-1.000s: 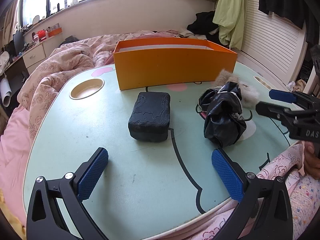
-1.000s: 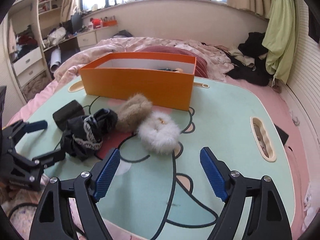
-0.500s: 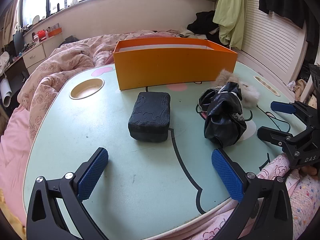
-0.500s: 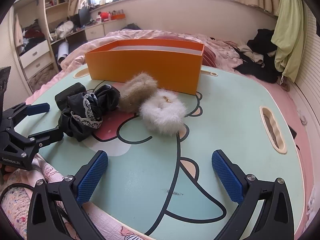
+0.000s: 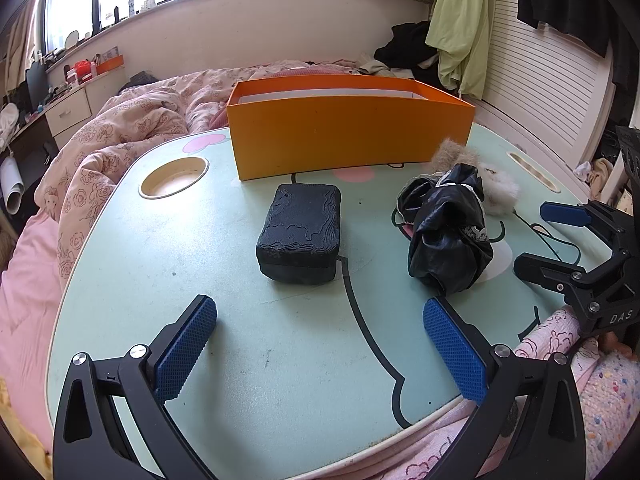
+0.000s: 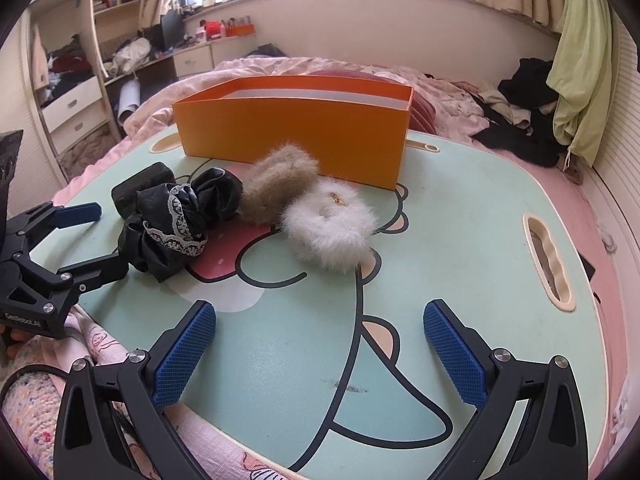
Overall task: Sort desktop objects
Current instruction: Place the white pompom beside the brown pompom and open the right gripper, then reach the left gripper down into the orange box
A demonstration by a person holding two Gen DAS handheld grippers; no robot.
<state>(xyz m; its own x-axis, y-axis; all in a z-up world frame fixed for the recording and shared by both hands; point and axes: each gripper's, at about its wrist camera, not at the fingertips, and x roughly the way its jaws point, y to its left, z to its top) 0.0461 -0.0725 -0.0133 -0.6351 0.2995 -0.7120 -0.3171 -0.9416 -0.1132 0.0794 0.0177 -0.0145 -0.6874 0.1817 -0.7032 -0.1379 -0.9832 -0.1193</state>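
In the left wrist view the left gripper [image 5: 320, 342] fills the lower part of the frame with its blue pads spread wide over bare tabletop, nothing between them. Above it, at centre, a black textured case [image 5: 300, 236] lies flat on the mint-green cartoon-printed table [image 5: 280, 360], and behind that, in the upper middle, stands an open orange box [image 5: 348, 140]. To the right of centre sits a crumpled black lace-trimmed scrunchie [image 5: 448, 236], with a tan furry scrunchie [image 5: 454, 154] and a white furry scrunchie [image 5: 500, 192] showing just behind it. At the right edge the right gripper [image 5: 548, 236] reaches in beside the black scrunchie without touching it. In the right wrist view the right gripper [image 6: 320, 350] occupies the lower frame, jaws standing at full spread with only table between the pads; they have just been opening. The white furry scrunchie [image 6: 330, 226] lies at centre, touching the tan one [image 6: 276, 180], which leans close to the orange box [image 6: 296, 132]. The left gripper [image 6: 96, 240] shows at the left edge, jaws apart.
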